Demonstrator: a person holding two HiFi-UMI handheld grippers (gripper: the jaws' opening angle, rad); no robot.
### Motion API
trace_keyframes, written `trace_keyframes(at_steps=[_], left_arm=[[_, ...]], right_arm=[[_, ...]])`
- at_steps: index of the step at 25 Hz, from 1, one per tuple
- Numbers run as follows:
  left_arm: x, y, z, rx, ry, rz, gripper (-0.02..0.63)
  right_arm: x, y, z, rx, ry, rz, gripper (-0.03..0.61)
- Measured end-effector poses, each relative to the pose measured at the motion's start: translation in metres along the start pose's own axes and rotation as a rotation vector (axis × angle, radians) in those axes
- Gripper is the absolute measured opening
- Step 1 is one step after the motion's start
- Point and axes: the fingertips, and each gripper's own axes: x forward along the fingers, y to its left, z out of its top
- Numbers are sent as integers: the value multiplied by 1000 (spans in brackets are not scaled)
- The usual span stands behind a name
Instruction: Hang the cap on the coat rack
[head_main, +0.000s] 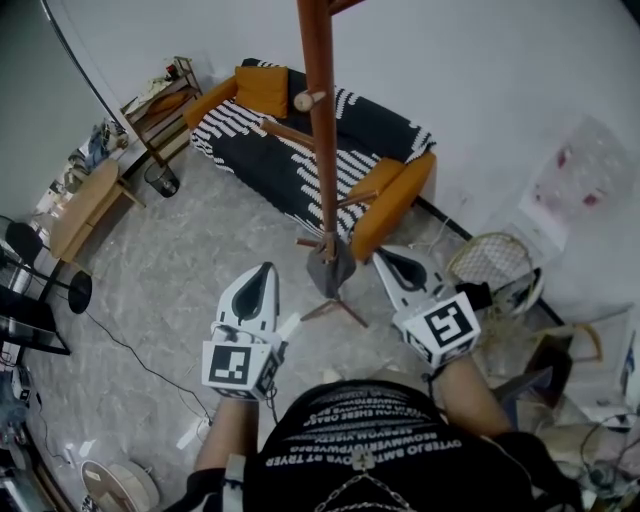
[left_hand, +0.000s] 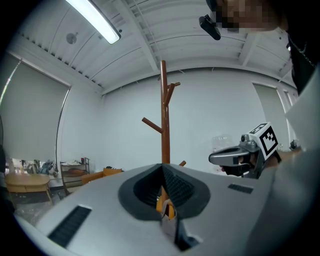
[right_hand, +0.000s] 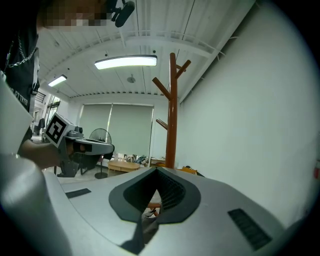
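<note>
The brown wooden coat rack (head_main: 322, 120) stands straight ahead of me, its pole and pegs also rising in the left gripper view (left_hand: 163, 120) and the right gripper view (right_hand: 172, 110). A grey cap (head_main: 332, 268) hangs low against the pole, just above the rack's feet; which peg carries it is hidden. My left gripper (head_main: 265, 268) (left_hand: 162, 167) is shut and empty, left of the cap and apart from it. My right gripper (head_main: 383, 255) (right_hand: 157, 172) is shut and empty too, to the cap's right. Neither gripper view shows the cap.
Behind the rack is an orange sofa (head_main: 300, 140) with a black-and-white throw. A wooden table (head_main: 85, 205), a shelf (head_main: 160, 105) and a bin (head_main: 160, 180) stand at the left. A wire basket (head_main: 490, 265) and clutter lie at the right, a fan (head_main: 120, 485) lower left.
</note>
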Motion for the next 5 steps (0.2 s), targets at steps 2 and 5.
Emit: trace_keyframes(at_steps=[2,5], left_arm=[[1,-1,-3,-8,3,-10,3],[5,-8,-5,-27,-11,-34,3]], right_arm=[[0,1,-1,2,7,-1,3],[0,1,-3,-2,11,3,3]])
